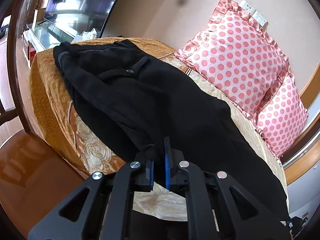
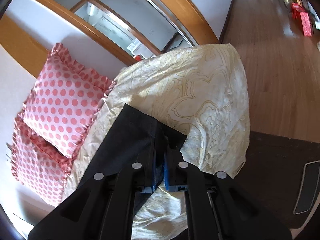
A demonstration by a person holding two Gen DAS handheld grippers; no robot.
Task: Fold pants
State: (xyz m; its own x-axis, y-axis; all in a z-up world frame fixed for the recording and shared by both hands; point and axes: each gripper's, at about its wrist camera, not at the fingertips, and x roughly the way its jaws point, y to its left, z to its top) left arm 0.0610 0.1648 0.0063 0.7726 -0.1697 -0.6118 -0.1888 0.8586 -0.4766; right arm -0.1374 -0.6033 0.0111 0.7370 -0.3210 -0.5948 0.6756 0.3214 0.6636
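Note:
Black pants (image 1: 160,100) lie lengthwise across the gold patterned bedspread (image 1: 50,104), waistband with a button at the far left end. My left gripper (image 1: 160,154) is shut on a bunched fold along the pants' near edge, its blue pads (image 1: 167,160) pressing the cloth. In the right wrist view the leg end of the pants (image 2: 136,132) lies flat on the cream bedspread (image 2: 210,104). There my right gripper (image 2: 160,152) is shut on the hem, with dark cloth pinched between its blue pads (image 2: 166,172).
Two pink polka-dot pillows (image 1: 240,60) (image 2: 60,104) lean against the wall at the head of the bed. A television (image 1: 80,6) stands past the far bed end. Wooden floor (image 2: 280,60) with a red bag (image 2: 304,22) runs beside the bed. A dark mat (image 2: 280,180) lies nearby.

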